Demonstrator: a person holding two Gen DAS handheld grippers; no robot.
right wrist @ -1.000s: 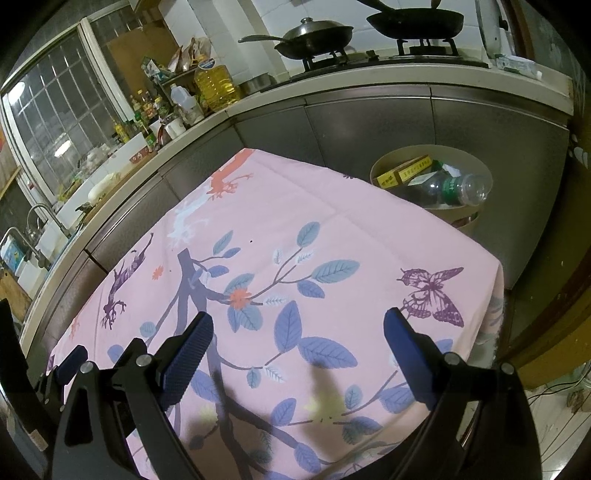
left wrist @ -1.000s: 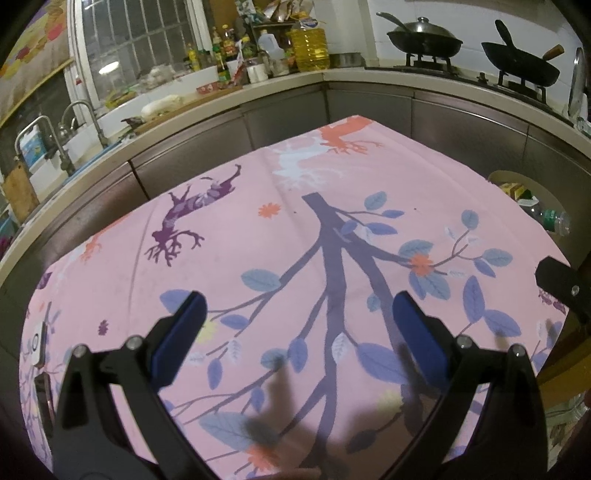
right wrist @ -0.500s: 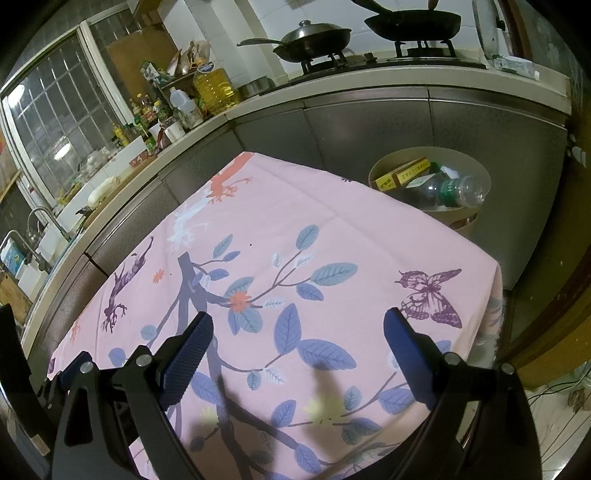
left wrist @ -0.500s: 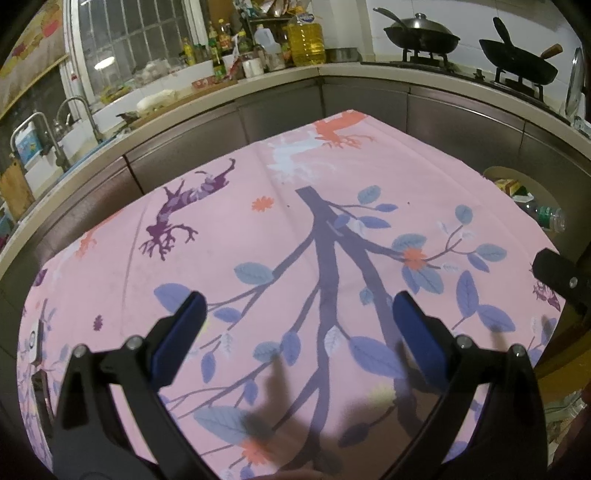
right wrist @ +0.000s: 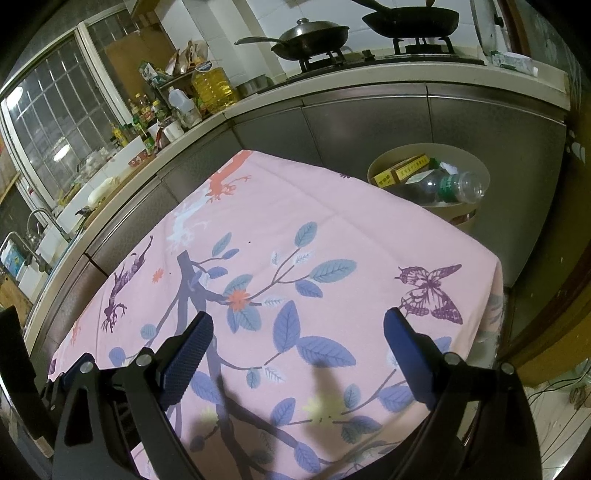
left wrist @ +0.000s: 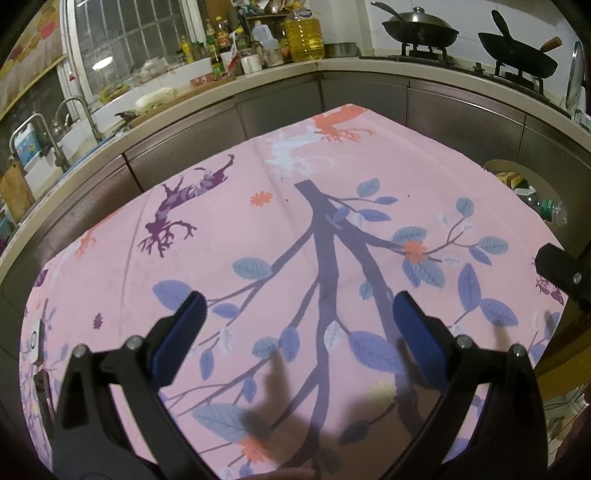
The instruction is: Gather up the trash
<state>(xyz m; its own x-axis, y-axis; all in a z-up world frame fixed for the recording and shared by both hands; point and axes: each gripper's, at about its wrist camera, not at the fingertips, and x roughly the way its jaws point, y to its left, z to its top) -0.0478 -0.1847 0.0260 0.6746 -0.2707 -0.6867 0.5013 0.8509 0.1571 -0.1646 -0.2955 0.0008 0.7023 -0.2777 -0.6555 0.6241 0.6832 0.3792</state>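
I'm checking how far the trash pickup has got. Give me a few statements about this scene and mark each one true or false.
1. The left gripper and the right gripper are both open and hold nothing. True.
2. The clear plastic bottle with a green label lies on the pink leaf-printed tablecloth. False: it lies in the round beige bin beyond the cloth's far edge.
3. Yellow boxes are in that bin. True.
4. The lidded black wok stands on the tablecloth. False: it sits on the stove burner at the back counter.
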